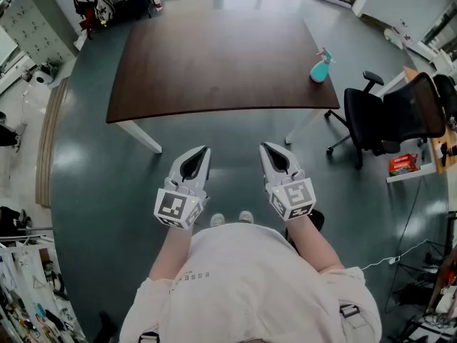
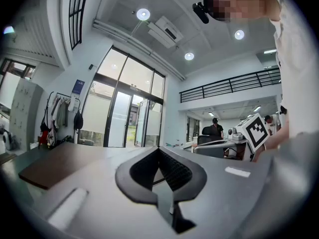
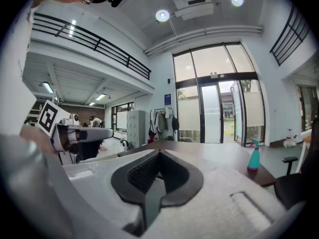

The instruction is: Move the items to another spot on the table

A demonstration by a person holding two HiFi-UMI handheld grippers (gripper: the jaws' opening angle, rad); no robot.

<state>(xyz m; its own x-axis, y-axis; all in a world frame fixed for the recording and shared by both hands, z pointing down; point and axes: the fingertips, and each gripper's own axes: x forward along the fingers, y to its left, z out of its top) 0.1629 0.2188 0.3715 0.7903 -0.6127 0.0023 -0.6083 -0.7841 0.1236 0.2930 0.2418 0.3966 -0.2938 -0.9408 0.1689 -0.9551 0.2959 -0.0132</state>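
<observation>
A teal spray bottle (image 1: 320, 68) stands upright near the right edge of the dark brown table (image 1: 214, 56); it shows again as the spray bottle (image 3: 254, 156) at the right of the right gripper view. Both grippers are held side by side in front of the person's chest, short of the table's near edge. My left gripper (image 1: 201, 151) has its jaws together with nothing between them. My right gripper (image 1: 265, 148) is likewise shut and empty. In the left gripper view the table (image 2: 55, 166) lies at the left, and the other gripper's marker cube (image 2: 255, 131) at the right.
A black office chair (image 1: 389, 116) stands right of the table, with a side desk holding a red box (image 1: 403, 164) behind it. A coat rack (image 1: 89, 6) and lockers are at the far left. Grey floor (image 1: 86, 184) lies between the person and the table.
</observation>
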